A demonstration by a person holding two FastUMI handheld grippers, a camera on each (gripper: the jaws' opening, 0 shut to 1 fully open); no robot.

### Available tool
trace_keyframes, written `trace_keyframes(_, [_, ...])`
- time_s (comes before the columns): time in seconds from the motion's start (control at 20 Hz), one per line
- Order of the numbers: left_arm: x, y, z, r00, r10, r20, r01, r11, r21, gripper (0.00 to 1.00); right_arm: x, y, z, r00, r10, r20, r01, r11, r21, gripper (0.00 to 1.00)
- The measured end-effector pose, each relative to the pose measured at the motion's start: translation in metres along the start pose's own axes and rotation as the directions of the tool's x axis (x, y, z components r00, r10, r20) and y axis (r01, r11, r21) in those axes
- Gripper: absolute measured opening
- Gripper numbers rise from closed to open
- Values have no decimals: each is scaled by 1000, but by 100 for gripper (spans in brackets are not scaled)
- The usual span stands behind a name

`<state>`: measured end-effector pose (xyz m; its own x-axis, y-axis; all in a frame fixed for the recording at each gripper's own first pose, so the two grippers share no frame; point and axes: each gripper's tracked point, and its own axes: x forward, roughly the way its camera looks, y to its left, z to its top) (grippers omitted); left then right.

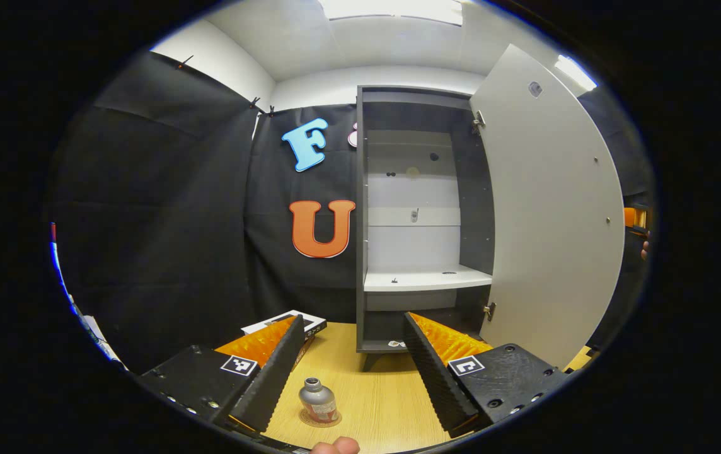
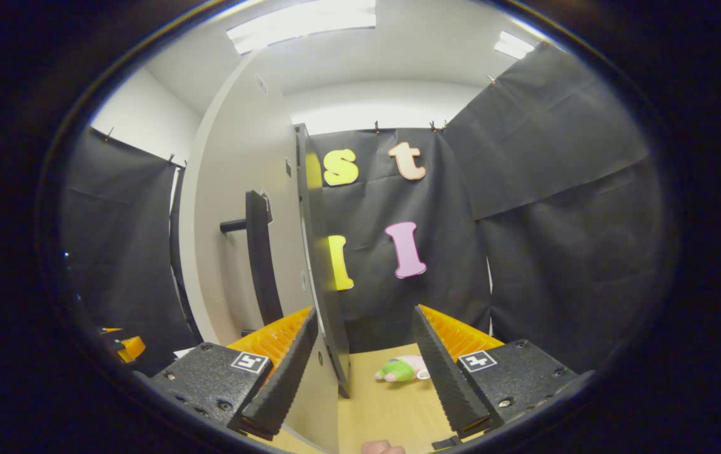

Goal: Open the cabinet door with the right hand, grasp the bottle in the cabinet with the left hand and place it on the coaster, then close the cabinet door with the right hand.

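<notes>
Bottle (image 1: 318,400) is seen upright on the round coaster (image 1: 319,418), low in the left gripper view, on the wooden table (image 1: 379,391). It is grey, with a small neck and a label around its lower part. The left gripper (image 1: 349,372) is held above and behind it, its fingers spread wide, with the bottle in the gap between them and touched by neither. A fingertip (image 1: 335,446) is visible at the bottom edge of that view.

Beyond the bottle the cabinet (image 1: 423,221) is seen standing on the table with its door (image 1: 549,208) swung open to the right. A white shelf (image 1: 426,279) is visible inside. A flat box (image 1: 285,325) lies on the table to the left of the cabinet, partly hidden behind the left finger. Part of an orange gripper, held by a hand (image 1: 644,246), can be made out past the door's far edge.

In the right gripper view the door (image 2: 241,208) is seen nearly edge-on, with its dark handle (image 2: 259,258) on the outer face. The right gripper (image 2: 363,372) is spread wide, and the door's edge (image 2: 323,277) stands in the gap between the fingers, close to the left one; whether it is touched cannot be told. A small green and pink toy (image 2: 401,369) lies on the table (image 2: 386,410) beyond.
</notes>
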<state>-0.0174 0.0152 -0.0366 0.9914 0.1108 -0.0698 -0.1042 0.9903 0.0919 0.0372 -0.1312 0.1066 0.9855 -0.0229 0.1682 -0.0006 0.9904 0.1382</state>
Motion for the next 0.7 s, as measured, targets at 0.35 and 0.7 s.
trace_keyframes(0.35, [-4,-14,-5,999,-42,-10,42,999,28,94,2,27,-2,996,89,-28,-89,996,14,92])
trace_keyframes(0.7, [-4,-6,-16,998,-46,-30,47,999,28,94,4,89,-14,973,225,-49,-224,974,19,92])
